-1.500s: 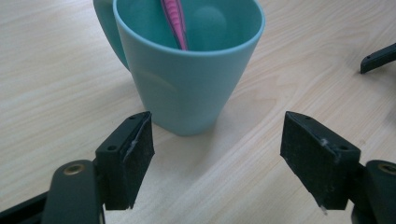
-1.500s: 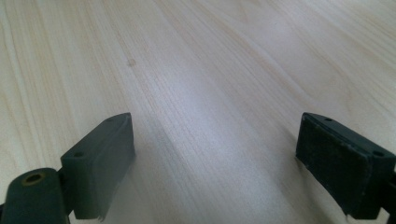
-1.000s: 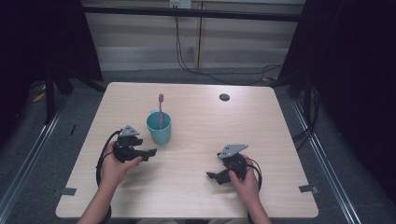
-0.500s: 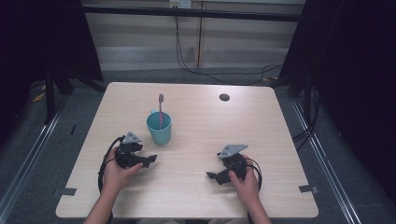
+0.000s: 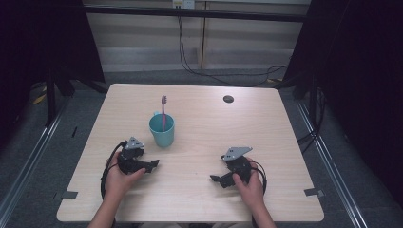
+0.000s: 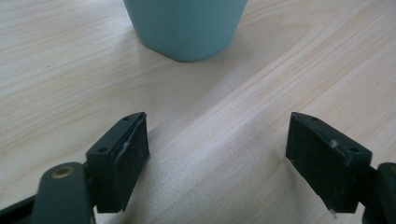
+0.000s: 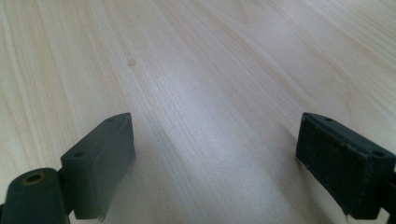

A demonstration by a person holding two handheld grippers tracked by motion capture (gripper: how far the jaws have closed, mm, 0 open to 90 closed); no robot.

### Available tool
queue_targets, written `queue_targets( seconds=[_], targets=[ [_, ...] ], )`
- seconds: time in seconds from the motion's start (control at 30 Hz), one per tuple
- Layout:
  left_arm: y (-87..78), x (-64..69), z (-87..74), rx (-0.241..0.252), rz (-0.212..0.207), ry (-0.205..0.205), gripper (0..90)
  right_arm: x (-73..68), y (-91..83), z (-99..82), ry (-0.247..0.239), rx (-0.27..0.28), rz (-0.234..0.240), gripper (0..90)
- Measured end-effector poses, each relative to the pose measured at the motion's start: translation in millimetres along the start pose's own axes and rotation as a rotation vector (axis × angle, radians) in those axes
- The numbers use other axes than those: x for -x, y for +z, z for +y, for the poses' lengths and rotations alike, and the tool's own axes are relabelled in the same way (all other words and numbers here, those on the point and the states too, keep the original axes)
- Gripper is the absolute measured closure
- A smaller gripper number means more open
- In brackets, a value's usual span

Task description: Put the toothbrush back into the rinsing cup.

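Observation:
A teal cup (image 5: pixel 161 131) stands left of the table's middle with a purple toothbrush (image 5: pixel 164 108) upright in it. My left gripper (image 5: pixel 151 165) rests on the table just in front and to the left of the cup, jaws pointing right, open and holding nothing. In the left gripper view the cup's base (image 6: pixel 186 28) sits a short way beyond the open gripper (image 6: pixel 217 140). My right gripper (image 5: pixel 216 179) lies at the front right, jaws pointing left, open over bare wood (image 7: pixel 215 140).
The light wooden table (image 5: pixel 285 142) has a small dark round grommet (image 5: pixel 228 99) near its far edge. Dark curtains flank both sides. Cables (image 5: pixel 199 66) hang by the wall behind.
My left gripper has drawn back a little from the cup towards the table's front edge. The right gripper has stayed where it was.

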State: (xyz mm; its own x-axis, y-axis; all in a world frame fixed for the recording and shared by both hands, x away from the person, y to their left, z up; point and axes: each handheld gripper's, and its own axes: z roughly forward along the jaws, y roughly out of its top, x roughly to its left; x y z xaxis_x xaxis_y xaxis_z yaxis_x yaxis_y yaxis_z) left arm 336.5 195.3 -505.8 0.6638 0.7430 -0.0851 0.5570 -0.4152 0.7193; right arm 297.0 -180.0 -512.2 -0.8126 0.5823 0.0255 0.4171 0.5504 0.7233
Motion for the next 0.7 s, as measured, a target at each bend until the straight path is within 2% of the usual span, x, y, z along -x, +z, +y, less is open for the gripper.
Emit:
queue_targets(
  seconds=[0.27, 0.43, 0.7],
  targets=[
    [0.4, 0.8, -3.0, 0.002, 0.011, 0.056, 19.3, 0.0, 0.0, 0.0, 0.000, 0.000, 0.000, 11.1],
    [1.4, 2.1, -3.9, 0.003, 0.019, 0.075, 17.7, 0.0, 0.0, 0.0, 0.000, 0.000, 0.000, 11.1],
    [1.9, 3.1, -3.8, 0.000, 0.018, 0.079, 16.0, 0.0, 0.0, 0.0, 0.000, 0.000, 0.000, 11.1]
  ],
)
